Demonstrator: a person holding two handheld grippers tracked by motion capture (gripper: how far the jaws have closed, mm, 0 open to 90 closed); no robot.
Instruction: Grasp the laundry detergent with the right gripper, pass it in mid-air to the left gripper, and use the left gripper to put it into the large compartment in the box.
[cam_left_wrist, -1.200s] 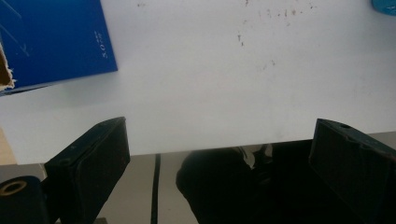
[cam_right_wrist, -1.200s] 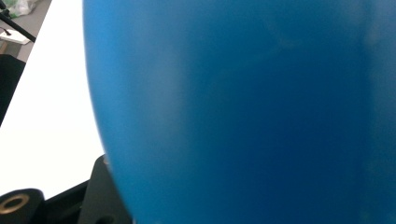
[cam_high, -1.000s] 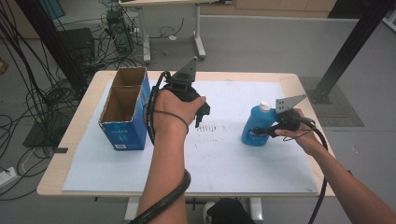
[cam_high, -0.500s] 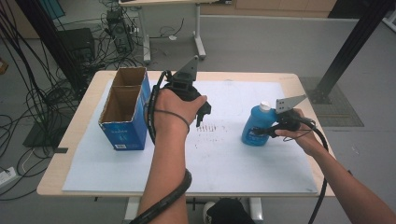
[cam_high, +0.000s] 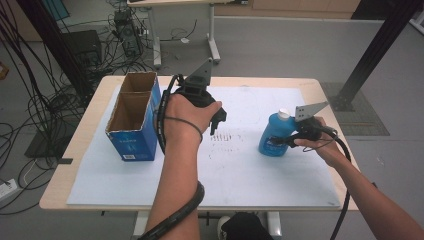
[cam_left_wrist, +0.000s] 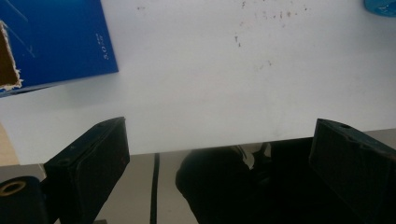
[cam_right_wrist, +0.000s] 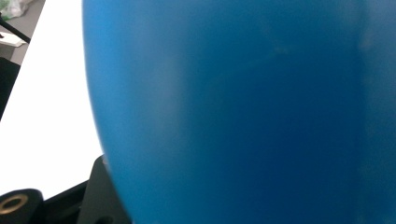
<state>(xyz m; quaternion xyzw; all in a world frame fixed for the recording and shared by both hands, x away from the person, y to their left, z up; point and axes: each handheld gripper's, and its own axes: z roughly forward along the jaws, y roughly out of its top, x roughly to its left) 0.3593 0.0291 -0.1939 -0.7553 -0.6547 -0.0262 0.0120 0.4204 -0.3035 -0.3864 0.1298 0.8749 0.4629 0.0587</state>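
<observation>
A blue plastic bottle (cam_high: 272, 135) with a white cap (cam_high: 283, 114) stands upright on the white sheet at the right. My right gripper (cam_high: 278, 142) is shut on its side from the right. In the right gripper view the bottle (cam_right_wrist: 243, 107) bulges close in front of the camera, with one black jaw at the lower left. My left gripper (cam_high: 218, 119) hangs above the middle of the sheet, pointing down, open with nothing between its jaws. In the left gripper view the left gripper (cam_left_wrist: 219, 163) shows its two black jaws wide apart over the sheet's near edge.
An open blue cardboard box (cam_high: 132, 130) stands at the table's left; its side (cam_left_wrist: 60, 37) shows in the left gripper view. A white sheet (cam_high: 250, 175) covers the wooden table (cam_high: 80, 150). Cables and a computer lie on the floor behind and to the left.
</observation>
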